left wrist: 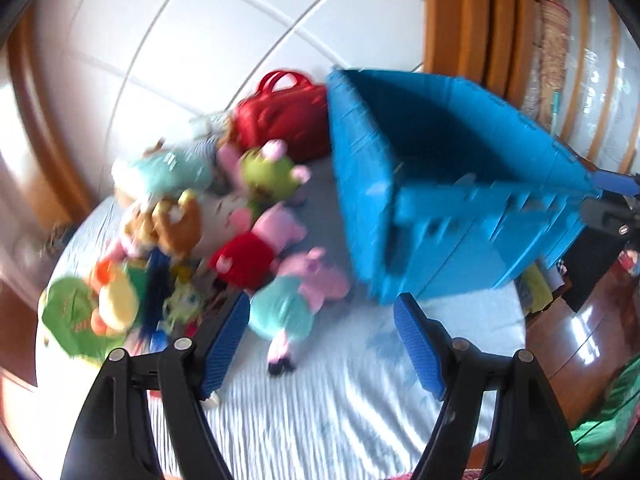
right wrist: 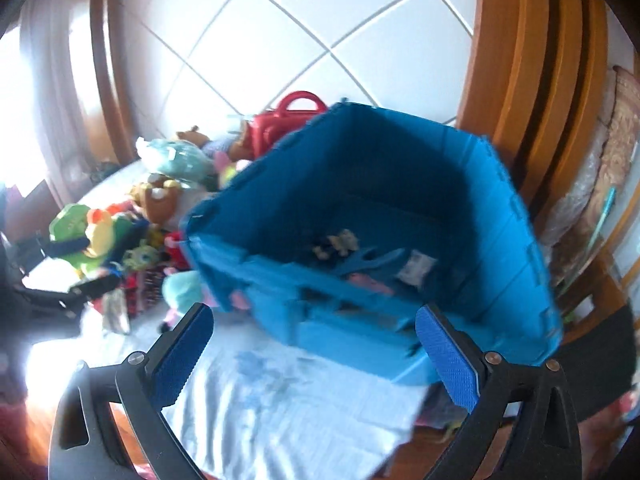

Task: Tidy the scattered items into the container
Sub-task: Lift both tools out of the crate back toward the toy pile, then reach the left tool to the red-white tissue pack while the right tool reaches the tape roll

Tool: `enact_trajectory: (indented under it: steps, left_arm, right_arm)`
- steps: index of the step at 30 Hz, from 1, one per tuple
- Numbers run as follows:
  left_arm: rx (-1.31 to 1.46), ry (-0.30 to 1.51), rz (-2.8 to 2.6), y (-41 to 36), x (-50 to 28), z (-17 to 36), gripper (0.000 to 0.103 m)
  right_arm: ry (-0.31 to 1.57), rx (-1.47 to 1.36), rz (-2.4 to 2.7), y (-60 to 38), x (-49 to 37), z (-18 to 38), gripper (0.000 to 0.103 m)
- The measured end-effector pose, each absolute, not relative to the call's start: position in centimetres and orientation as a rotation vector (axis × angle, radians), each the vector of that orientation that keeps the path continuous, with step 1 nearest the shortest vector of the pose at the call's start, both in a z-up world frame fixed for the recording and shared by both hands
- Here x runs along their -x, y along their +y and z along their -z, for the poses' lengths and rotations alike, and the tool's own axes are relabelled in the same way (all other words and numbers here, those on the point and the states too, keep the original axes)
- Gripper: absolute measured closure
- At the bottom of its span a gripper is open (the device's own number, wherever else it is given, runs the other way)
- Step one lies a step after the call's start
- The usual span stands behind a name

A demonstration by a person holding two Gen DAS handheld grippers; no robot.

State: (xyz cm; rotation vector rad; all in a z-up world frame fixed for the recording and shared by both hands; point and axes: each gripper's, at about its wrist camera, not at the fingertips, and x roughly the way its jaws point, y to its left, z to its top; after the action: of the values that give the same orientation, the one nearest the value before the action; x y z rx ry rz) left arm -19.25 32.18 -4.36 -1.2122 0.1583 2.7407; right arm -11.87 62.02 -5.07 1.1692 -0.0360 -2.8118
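Note:
A tall blue crate (left wrist: 452, 216) (right wrist: 400, 248) stands on a pale bedsheet (left wrist: 340, 400). A few small items (right wrist: 360, 256) lie at its bottom in the right wrist view. Left of it is a pile of plush toys: a pink pig in a teal dress (left wrist: 296, 300), a pig in red (left wrist: 256, 252), a green frog-like toy (left wrist: 268, 176), a brown bear (left wrist: 176, 220) and a green dinosaur (left wrist: 88, 312). My left gripper (left wrist: 322, 324) is open above the sheet, near the teal-dress pig. My right gripper (right wrist: 314, 334) is open in front of the crate, empty.
A red handbag (left wrist: 288, 116) (right wrist: 280, 120) sits behind the toys against a white quilted headboard (left wrist: 200, 40). Wooden bed frame posts (right wrist: 532, 80) rise at the right. The other gripper (right wrist: 60, 292) shows at the left edge of the right wrist view. The sheet's edge (right wrist: 400, 432) drops off at the right.

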Motion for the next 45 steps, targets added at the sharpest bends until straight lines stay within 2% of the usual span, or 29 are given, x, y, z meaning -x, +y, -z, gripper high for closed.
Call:
enact_trajectory:
  steps: [10, 15, 25, 38, 45]
  left_arm:
    - [1.33, 0.052, -2.848, 23.9, 14.6, 9.3, 0.029]
    - [1.275, 0.085, -2.972, 22.6, 12.9, 9.7, 0.029]
    - [1.368, -0.128, -3.056, 19.3, 10.7, 11.4, 0.029]
    - [1.528, -0.262, -3.137, 13.4, 8.9, 14.4, 0.029]
    - [1.531, -0.225, -3.079, 7.8, 10.3, 16.1, 0.029]
  right_arm:
    - [-0.108, -1.162, 2.728, 54.7, 8.8, 8.0, 0.0]
    - [-0.09, -1.156, 2.692, 52.6, 8.6, 9.5, 0.0]
    - [-0.068, -1.118, 2.558, 50.2, 10.0, 12.2, 0.0]
    - [-0.081, -1.163, 2.358, 45.8, 12.3, 15.8, 0.0]
    - [-0.134, -1.22, 2.4, 41.3, 13.7, 17.1, 0.0]
